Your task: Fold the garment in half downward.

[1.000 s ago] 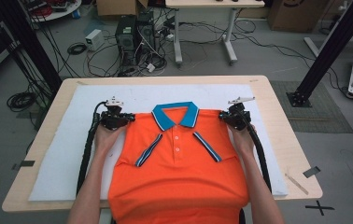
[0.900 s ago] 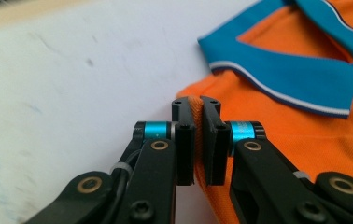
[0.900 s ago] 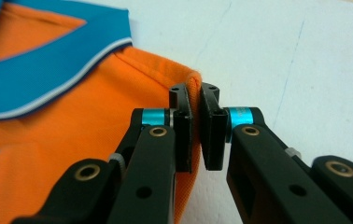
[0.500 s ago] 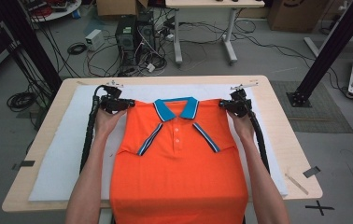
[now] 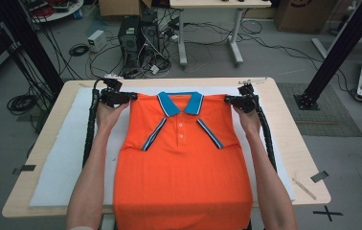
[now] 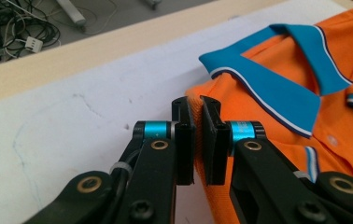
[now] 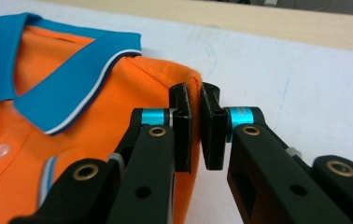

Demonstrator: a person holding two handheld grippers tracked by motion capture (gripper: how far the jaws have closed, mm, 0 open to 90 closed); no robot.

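The orange polo shirt with the blue collar (image 5: 181, 163) lies face up on the white mat (image 5: 69, 158) on the light wooden table (image 5: 294, 143). Its collar is near the far edge and its bottom hem hangs over the near edge.

The left gripper (image 5: 132, 96) pinches the shirt's left shoulder corner. In the left gripper view its jaws are almost together, with a fold of orange cloth (image 6: 198, 135) squeezed between them. The right gripper (image 5: 227, 98) does the same at the other shoulder, and the right gripper view shows the cloth edge (image 7: 194, 116) caught between its narrow jaws.

The step looks like pulling the shirt flat and straight by its shoulders. To do it well, both hands should hold tight and pull the same amount, so the collar stays in the middle. Keep the shoulders low over the mat. Pull gently sideways too, so wrinkles go away. If one hand pulls harder, the shirt may end up crooked.
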